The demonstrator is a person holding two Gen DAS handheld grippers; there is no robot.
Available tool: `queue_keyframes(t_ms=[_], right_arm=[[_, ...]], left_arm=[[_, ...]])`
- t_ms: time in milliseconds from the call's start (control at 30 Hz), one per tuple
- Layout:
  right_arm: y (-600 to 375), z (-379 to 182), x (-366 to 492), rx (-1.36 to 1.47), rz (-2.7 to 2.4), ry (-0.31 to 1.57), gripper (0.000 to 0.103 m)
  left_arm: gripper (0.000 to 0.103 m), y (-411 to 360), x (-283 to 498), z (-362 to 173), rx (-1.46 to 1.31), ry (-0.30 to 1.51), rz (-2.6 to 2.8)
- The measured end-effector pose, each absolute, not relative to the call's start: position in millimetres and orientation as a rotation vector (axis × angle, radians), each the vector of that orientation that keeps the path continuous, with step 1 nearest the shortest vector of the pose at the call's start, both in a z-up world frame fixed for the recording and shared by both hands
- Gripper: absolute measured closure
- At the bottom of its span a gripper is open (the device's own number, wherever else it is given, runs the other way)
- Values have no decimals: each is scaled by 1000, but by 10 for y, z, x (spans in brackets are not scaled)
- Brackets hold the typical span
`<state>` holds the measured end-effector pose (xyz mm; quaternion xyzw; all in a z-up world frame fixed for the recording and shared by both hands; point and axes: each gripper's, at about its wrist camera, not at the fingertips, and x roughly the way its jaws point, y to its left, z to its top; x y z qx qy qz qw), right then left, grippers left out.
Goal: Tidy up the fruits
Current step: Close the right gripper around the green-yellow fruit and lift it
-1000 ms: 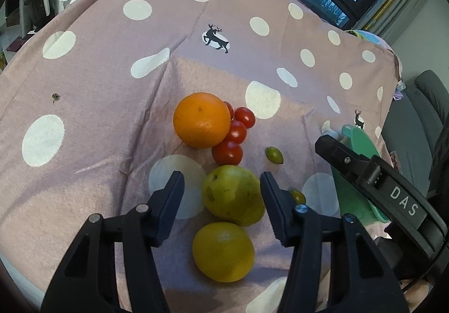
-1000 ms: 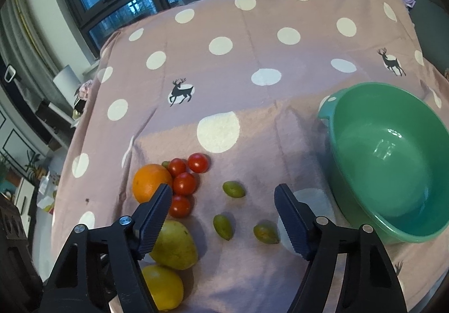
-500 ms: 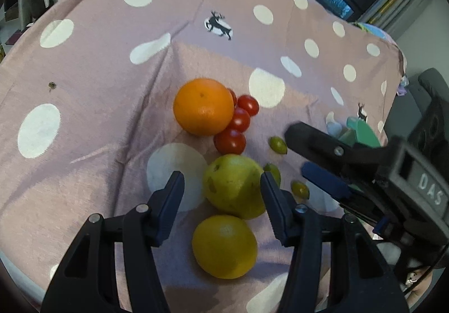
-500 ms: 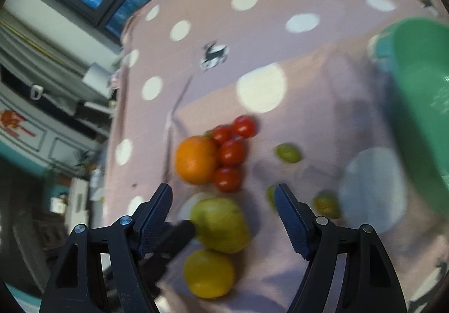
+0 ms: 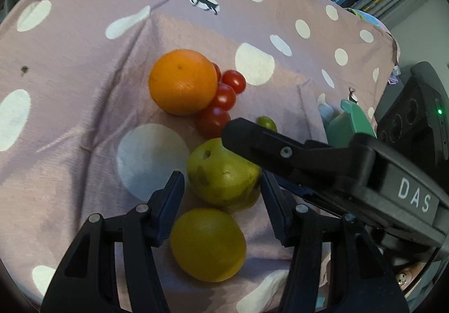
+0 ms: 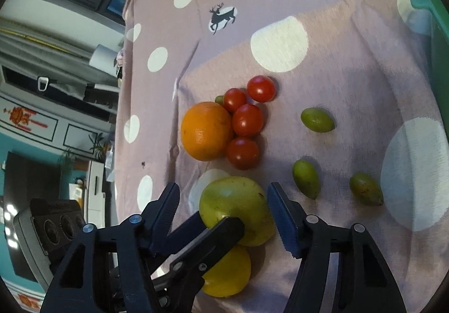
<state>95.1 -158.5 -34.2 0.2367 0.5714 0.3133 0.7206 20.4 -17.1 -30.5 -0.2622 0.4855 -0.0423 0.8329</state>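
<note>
A green pear (image 5: 223, 172) is seen lying on a mauve tablecloth (image 5: 70, 122) printed with white dots and small deer, and both grippers are gathered around it. The left gripper (image 5: 221, 206) is held with its jaws apart, one on each side of the pear's near end; whether its pads touch the skin cannot be told. The right gripper (image 6: 223, 214) is likewise placed astride the pear (image 6: 238, 209), its jaws having just been closing, yet a gap is visible on each side, so the pear is not pinched. In the left wrist view, one finger of the right gripper (image 5: 294, 156) is laid across the pear's far side. A yellow citrus fruit (image 5: 207, 244) is found just beside the pear, nearer the cameras, and an orange (image 5: 182, 81) lies beyond it with four cherry tomatoes (image 6: 247, 119) clustered against it. Three small green oval fruits (image 6: 317, 119) are scattered to the right, apart from one another, and a fourth small green fruit is glimpsed behind the tomatoes. A green plastic basin (image 6: 437, 32) is seen at the right edge of the cloth, well apart from the pear.
</note>
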Motion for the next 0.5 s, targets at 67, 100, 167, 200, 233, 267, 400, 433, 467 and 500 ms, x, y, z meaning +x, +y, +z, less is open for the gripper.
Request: queue_keyframes(t_ms=[67,100,167,200,233,267,400,433,467,500], right_arm=[[-1603,-369,966,517,686,1284,36],[-1617,-381,974,521,685,1291,36],[-1638,-398,980,530,687,1298,36],[-1647,-402,981,530,688,1301,36],[-1652,-404,983,525,689,1301,36],[-1655,-407,987,520,691,1302,36],[-1660,-453,1002,519,694,1316,36],[-1657,-466,999,520,697,1320,36],[-1639,-474,1006,517,701,1325,36],[-1627,-479,1009,508,701,1326,36]], left_arm=[[47,-192,229,-334,-566,1045,-112],[47,-199,233,-341,-568,1048,-117],[47,-229,232,-338,-561,1048,-117],[47,-235,231,-337,-558,1048,-117],[47,-242,232,-335,-555,1048,-116],[47,-254,229,-332,-549,1047,-116],[48,-291,270,-342,-527,1048,-119],[48,-311,267,-335,-512,1043,-118],[48,-320,270,-336,-501,1041,-116],[48,-328,275,-338,-490,1038,-113]])
